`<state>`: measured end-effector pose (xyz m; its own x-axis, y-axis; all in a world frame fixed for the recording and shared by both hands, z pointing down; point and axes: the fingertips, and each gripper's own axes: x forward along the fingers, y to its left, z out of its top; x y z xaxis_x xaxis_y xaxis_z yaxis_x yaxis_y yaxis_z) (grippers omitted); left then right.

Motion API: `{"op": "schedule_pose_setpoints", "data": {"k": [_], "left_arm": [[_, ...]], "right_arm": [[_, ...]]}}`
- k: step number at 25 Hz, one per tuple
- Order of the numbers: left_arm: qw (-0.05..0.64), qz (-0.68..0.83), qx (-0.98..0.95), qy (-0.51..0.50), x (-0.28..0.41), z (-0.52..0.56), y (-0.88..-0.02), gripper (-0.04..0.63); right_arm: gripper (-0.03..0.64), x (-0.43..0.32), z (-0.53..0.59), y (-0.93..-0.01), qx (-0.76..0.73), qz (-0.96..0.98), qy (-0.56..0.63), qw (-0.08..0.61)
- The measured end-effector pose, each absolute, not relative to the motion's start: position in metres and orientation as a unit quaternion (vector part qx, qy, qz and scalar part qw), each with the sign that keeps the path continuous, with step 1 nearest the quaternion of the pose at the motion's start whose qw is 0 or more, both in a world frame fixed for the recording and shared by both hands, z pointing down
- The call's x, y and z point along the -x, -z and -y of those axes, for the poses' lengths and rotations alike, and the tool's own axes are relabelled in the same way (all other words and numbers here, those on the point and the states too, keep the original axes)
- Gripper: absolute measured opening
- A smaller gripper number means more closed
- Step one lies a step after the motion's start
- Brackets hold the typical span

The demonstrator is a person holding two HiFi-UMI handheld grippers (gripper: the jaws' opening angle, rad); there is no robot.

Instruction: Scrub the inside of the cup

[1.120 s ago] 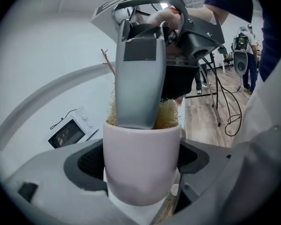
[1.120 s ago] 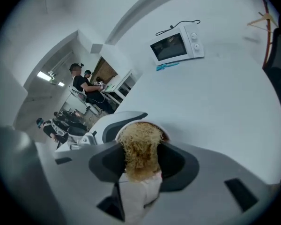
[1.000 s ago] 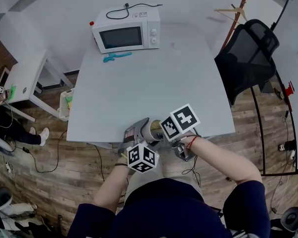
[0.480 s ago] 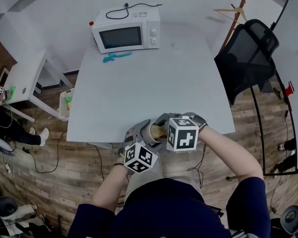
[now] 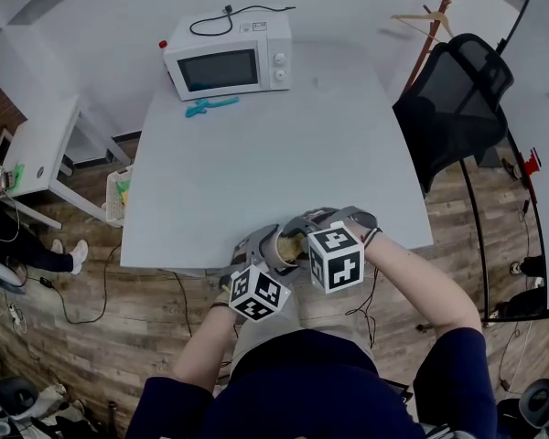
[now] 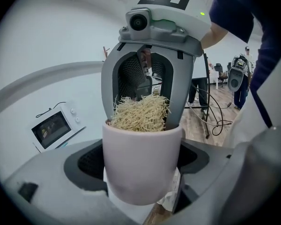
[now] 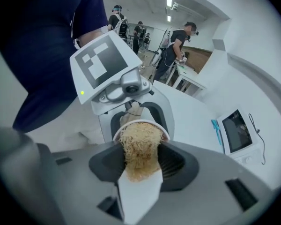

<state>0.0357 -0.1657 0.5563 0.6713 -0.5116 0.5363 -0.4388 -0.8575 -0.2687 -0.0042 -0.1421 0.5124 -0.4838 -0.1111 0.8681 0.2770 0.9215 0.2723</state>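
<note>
At the table's near edge, my left gripper [image 5: 259,251] is shut on a pale cup [image 5: 280,243] lying on its side, mouth towards my right gripper [image 5: 302,239]. In the left gripper view the cup [image 6: 141,165] sits between the jaws, and a straw-coloured fibrous scrubber [image 6: 140,113] fills its mouth. The right gripper [image 6: 147,86] stands just beyond it. The right gripper view shows the right gripper [image 7: 140,165] shut on the scrubber [image 7: 139,149], whose far end is pushed into the cup's rim [image 7: 165,134]. The cup's inside is hidden.
A white microwave [image 5: 227,58] stands at the far end of the grey table [image 5: 274,154], with a turquoise tool [image 5: 210,106] in front of it. A black office chair [image 5: 457,99] is at the right. A small white side table [image 5: 41,149] and a basket [image 5: 119,195] are at the left.
The right gripper has turned, its marker cube swinging from upper right down beside the cup, with the scrubber kept at the cup's mouth. The left gripper has barely moved.
</note>
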Motion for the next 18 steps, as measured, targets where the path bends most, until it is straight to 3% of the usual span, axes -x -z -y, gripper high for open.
{"op": "schedule_pose_setpoints", "data": {"k": [8, 18], "left_arm": [[0.036, -0.269, 0.915, 0.297, -0.030, 0.205, -0.573, 0.423], [-0.026, -0.297, 0.921, 0.249, -0.024, 0.275, -0.593, 0.423]], "right_arm": [[0.183, -0.011, 0.185, -0.495, -0.025, 0.886, 0.082, 0.455], [0.183, -0.064, 0.281, -0.471, -0.231, 0.919, -0.063, 0.313]]}}
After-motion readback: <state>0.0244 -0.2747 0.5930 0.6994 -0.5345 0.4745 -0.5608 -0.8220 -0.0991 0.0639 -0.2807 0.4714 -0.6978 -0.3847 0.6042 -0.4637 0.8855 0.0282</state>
